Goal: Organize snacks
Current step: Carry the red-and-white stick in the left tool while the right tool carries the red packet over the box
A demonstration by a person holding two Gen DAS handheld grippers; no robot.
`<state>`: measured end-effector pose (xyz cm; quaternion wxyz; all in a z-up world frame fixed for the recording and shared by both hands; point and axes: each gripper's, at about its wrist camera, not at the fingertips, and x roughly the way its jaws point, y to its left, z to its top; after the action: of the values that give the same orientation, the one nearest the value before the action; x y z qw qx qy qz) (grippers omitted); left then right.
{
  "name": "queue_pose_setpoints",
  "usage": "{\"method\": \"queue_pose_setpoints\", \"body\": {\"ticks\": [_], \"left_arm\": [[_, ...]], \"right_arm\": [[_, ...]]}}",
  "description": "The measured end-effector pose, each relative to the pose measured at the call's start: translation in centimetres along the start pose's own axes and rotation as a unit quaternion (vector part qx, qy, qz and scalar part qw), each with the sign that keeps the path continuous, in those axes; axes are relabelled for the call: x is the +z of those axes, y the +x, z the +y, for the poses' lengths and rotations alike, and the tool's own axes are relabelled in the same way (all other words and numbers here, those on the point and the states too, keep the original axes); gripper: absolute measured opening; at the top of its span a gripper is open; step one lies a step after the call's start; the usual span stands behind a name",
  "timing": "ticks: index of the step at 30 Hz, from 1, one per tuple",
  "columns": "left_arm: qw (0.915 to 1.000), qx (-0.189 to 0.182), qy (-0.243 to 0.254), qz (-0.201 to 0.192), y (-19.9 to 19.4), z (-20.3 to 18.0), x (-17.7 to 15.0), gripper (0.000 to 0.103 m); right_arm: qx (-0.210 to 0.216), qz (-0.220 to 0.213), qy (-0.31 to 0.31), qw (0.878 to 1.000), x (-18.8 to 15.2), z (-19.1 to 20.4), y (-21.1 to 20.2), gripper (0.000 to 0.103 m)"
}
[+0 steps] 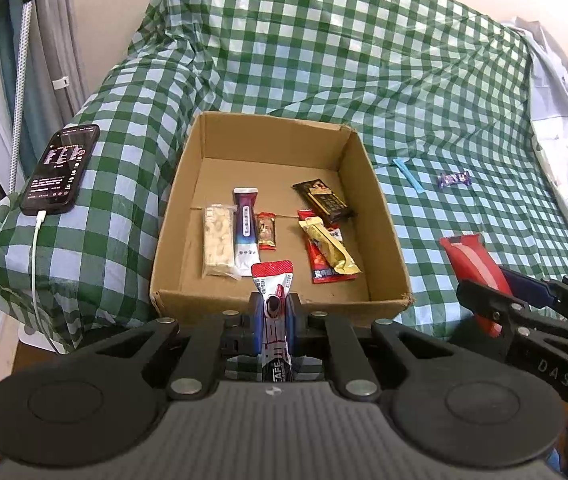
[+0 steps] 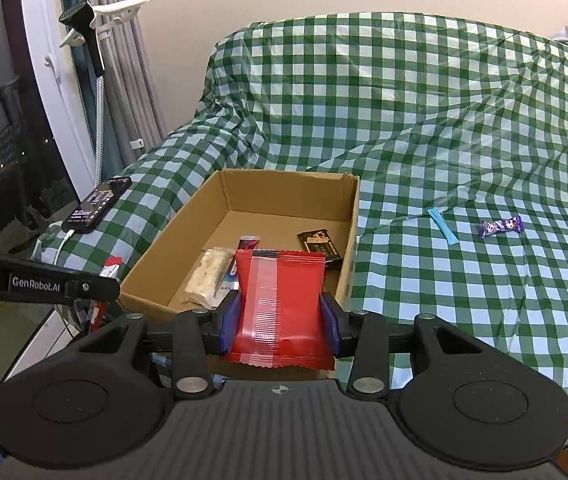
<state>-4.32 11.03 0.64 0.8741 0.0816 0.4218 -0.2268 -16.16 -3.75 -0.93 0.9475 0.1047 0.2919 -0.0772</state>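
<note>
An open cardboard box (image 1: 379,216) (image 2: 351,232) sits on the green checked cloth and holds several snack packets, among them a pale nougat bar (image 1: 216,240) and a dark chocolate bar (image 1: 323,198). My left gripper (image 1: 274,310) is shut on a slim red, white and blue sachet (image 1: 272,280) just before the box's near wall. My right gripper (image 2: 280,316) is shut on a wide red packet (image 2: 282,300), held beside the box's near right corner; it also shows in the left wrist view as a red packet (image 1: 473,264).
A blue stick sachet (image 1: 408,176) (image 2: 443,226) and a purple candy (image 1: 453,179) (image 2: 501,226) lie on the cloth right of the box. A phone (image 1: 60,168) (image 2: 98,204) on a charging cable rests on the left armrest. Curtains and a window stand at left.
</note>
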Motion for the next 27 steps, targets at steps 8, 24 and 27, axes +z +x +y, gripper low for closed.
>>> {"method": "queue_pose_setpoints", "body": {"ticks": [8,24,27], "left_arm": [[0.9999,0.01,-0.005,0.005,2.3,1.0,2.4,0.012],[0.9994,0.018,-0.017,0.025,8.9,2.5,8.2,0.012],[0.9992,0.021,-0.018,0.03,10.5,2.7,9.2,0.012]], "right_arm": [[0.002,0.014,-0.005,1.0,1.1,0.1,2.5,0.044],[0.011,0.043,-0.007,0.999,4.3,-0.1,9.7,0.044],[0.013,0.053,-0.002,0.999,4.8,-0.3,11.6,0.044]]}}
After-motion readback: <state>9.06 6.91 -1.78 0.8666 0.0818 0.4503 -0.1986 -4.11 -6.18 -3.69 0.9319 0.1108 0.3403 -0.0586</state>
